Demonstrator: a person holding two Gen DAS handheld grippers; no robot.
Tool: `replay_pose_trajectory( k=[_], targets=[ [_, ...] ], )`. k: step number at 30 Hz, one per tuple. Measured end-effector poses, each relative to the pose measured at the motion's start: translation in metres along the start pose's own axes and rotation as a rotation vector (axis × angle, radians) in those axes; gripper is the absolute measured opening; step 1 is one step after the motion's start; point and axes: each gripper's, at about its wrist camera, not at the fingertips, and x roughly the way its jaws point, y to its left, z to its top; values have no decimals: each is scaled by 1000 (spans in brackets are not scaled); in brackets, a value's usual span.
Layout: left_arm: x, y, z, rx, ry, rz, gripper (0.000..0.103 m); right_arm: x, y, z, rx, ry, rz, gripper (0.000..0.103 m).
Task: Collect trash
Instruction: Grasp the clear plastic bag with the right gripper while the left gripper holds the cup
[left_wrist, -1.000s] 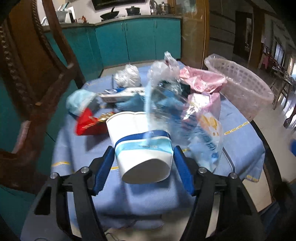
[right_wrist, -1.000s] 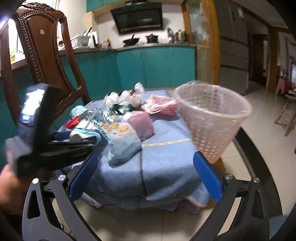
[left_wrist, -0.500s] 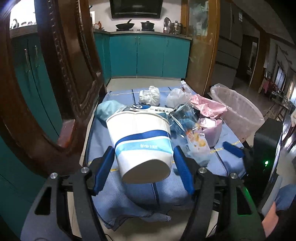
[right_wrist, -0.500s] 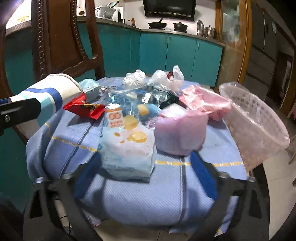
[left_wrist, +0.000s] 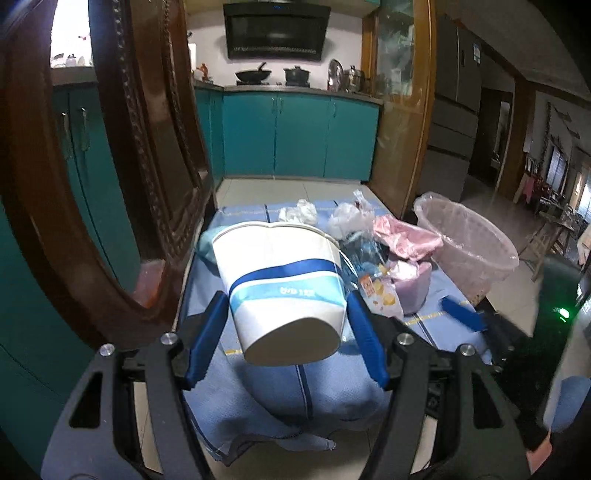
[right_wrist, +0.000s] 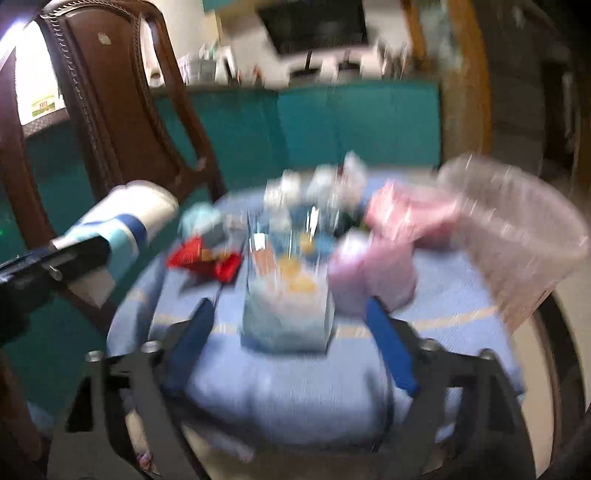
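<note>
- Left wrist view: a white paper cup with blue bands is clamped between the jaws of the left gripper, tilted, its base toward the camera and its open rim away. It is carried above the near edge of the surface, apparently so that it can be taken across to the bin.
- The pink mesh waste basket, lined with a clear bag, is seen at the right of the frame, at the right edge of the surface. Its mouth is tipped toward the pile, which would make dropping trash in easier.
- Between cup and basket, crumpled plastic bags, a pink bag and a snack packet lie heaped on the blue cloth that covers the surface.
- A carved wooden chair fills the left of the frame; teal cabinets and a range hood are seen behind.
- Right wrist view: the picture is heavily blurred. The jaws of the right gripper are spread and hold nothing; they are pointed at a pale blue packet at frame centre, probably the next pick.
- The cup appears at the left of the frame, the basket at the right.
</note>
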Motion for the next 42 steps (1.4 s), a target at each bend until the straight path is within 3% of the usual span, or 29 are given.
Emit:
replay_pose_trajectory(
  k=[2,7,10,12,14,20,25,28,33,42],
  targets=[
    [-2,3,2,-19,-14,2,67,9,17,5,-81,5,-46,89],
    [-9,14,7,-64,-67,20,67,44,36,13,-134,66,-173,87],
    [-12,22,7,-93,-87,24,67,73,44,14,-201,106,-282,61],
    [-11,26,6,-106,-80,23,67,88,41,13,-208,158,-273,22],
    [-11,29,6,-112,-75,19,67,86,35,13,-189,161,-259,8],
    [-14,26,4,-96,-77,-6,67,25,25,27,-145,61,-82,5],
    [-10,19,5,-78,-60,-7,67,-31,-8,51,-102,3,78,5],
    [-10,15,4,-58,-53,2,67,-47,-25,54,-116,-13,85,5],
    [-5,7,6,-25,-36,17,67,-44,-54,38,-56,37,69,5],
    [-1,3,4,-13,3,14,67,-58,-52,35,-43,25,108,5]
  ],
)
